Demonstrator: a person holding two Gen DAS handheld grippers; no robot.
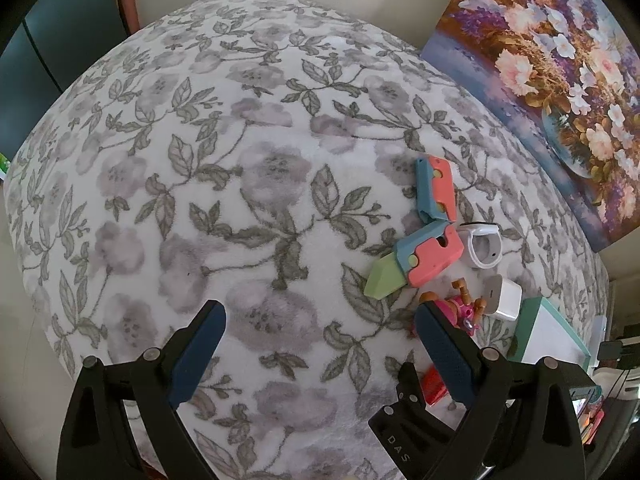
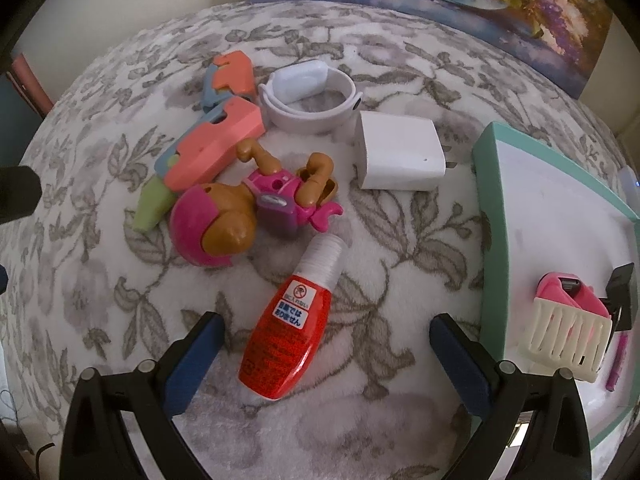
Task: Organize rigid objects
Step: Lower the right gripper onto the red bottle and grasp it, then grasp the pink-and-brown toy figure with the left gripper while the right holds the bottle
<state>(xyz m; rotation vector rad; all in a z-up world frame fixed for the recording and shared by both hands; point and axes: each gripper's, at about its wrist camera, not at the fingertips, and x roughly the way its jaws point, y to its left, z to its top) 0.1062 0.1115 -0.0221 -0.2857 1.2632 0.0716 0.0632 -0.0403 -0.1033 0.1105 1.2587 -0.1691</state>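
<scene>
My right gripper [image 2: 326,332] is open, its fingers on either side of a red bottle [image 2: 286,330] lying on the floral blanket. Beyond it lie a pink and brown toy figure [image 2: 248,216], a coral, blue and green folding toy [image 2: 208,148], a white watch band [image 2: 312,100] and a white charger block [image 2: 400,152]. A teal-rimmed white tray [image 2: 496,208] at the right holds a pink and cream comb-like item [image 2: 568,324]. My left gripper [image 1: 320,320] is open and empty over bare blanket; the folding toy [image 1: 424,256] lies beyond its right finger.
A flower painting [image 1: 552,80] leans on the wall behind the objects. The blanket [image 1: 200,160] stretches to the left. The right gripper's black body [image 1: 404,420] shows low in the left wrist view. A dark cabinet [image 1: 52,40] stands at the far left.
</scene>
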